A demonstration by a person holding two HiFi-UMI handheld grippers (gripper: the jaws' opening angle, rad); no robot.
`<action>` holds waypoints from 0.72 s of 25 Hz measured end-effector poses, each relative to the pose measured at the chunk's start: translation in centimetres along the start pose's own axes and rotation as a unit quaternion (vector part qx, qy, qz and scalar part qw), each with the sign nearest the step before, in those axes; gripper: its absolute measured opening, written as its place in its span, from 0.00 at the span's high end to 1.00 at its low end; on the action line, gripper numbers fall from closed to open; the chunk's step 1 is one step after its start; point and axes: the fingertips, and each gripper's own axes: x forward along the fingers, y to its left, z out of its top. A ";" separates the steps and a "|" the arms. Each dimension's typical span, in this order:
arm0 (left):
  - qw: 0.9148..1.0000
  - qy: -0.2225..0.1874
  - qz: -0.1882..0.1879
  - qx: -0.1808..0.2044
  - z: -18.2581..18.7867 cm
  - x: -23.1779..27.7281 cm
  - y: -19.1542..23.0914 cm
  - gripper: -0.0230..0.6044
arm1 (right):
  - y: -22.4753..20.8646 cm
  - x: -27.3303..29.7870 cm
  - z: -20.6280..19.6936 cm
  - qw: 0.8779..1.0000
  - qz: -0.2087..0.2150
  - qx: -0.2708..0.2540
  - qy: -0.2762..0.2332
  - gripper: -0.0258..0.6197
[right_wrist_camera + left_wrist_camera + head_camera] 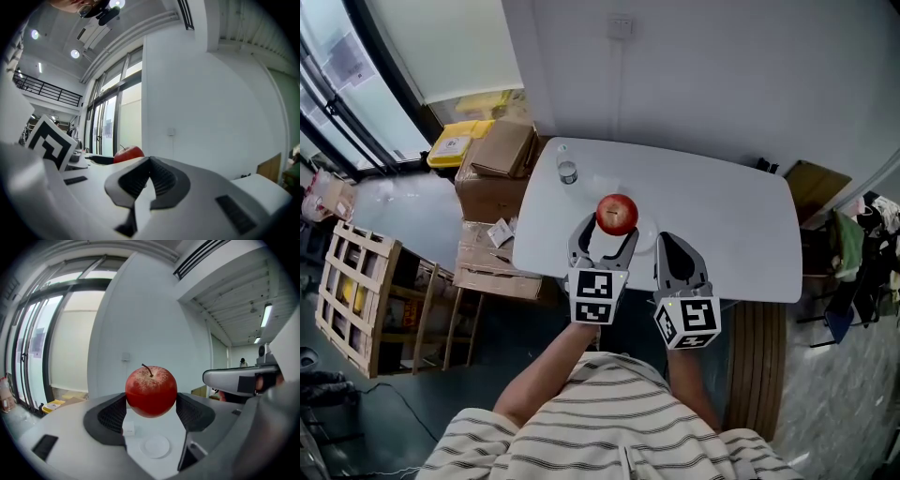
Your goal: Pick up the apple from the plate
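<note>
1. A white table (741,225) with rounded corners stands against a white wall (722,84). Tall windows (347,84) run along the room's left side.
2. A clear bottle (567,172) stands near the table's far left corner.
3. Cardboard boxes (492,178), a yellow bin (455,142) and a wooden crate (356,291) lie on the floor off the table's left edge. A brown board (816,187) leans off its right edge.
4. The plate (156,446), small and white, lies on the table near the near edge, below the left jaws.
5. The left gripper (607,230) pinches the apple (617,214). Its two ribbed pads (112,414) press the fruit's sides, stem up.
6. The apple hangs over the plate, apart from it, with nothing in between.
7. The right gripper (675,246) sits just beside the left one over the near edge. Its jaws are pressed together on nothing, and the apple shows off to its left.
</note>
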 end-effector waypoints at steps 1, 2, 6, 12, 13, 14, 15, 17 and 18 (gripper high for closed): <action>1.000 -0.003 0.000 0.001 0.3 -0.2 0.0 0.42 | 0.1 0.0 0.1 1.000 0.000 0.000 -0.001 0.94; 1.000 -0.006 0.000 0.001 0.6 -0.3 0.0 0.42 | 0.1 0.1 0.2 1.000 0.000 -0.001 -0.002 0.94; 1.000 -0.018 -0.001 0.003 1.8 -0.8 0.0 0.42 | 0.4 0.2 0.3 1.000 0.005 0.001 -0.002 0.94; 0.999 -0.034 0.001 0.001 3.2 -1.4 0.0 0.42 | 0.8 0.3 1.1 1.000 0.018 0.018 -0.010 0.94; 0.999 -0.037 0.001 0.001 3.4 -1.5 -0.1 0.42 | 0.8 0.3 1.3 1.000 0.019 0.017 -0.012 0.94; 0.999 -0.039 0.000 0.002 3.6 -1.6 -0.2 0.42 | 0.7 0.3 1.3 1.000 0.018 0.017 -0.013 0.94; 0.999 -0.042 0.001 0.004 3.8 -1.7 -0.3 0.42 | 0.6 0.3 1.4 1.000 0.018 0.017 -0.014 0.94; 0.999 -0.047 0.002 0.007 4.2 -1.9 -0.5 0.42 | 0.5 0.4 1.6 1.000 0.017 0.016 -0.014 0.94; 0.999 -0.050 0.002 0.008 4.3 -2.0 -0.5 0.42 | 0.5 0.4 1.7 1.000 0.016 0.015 -0.015 0.94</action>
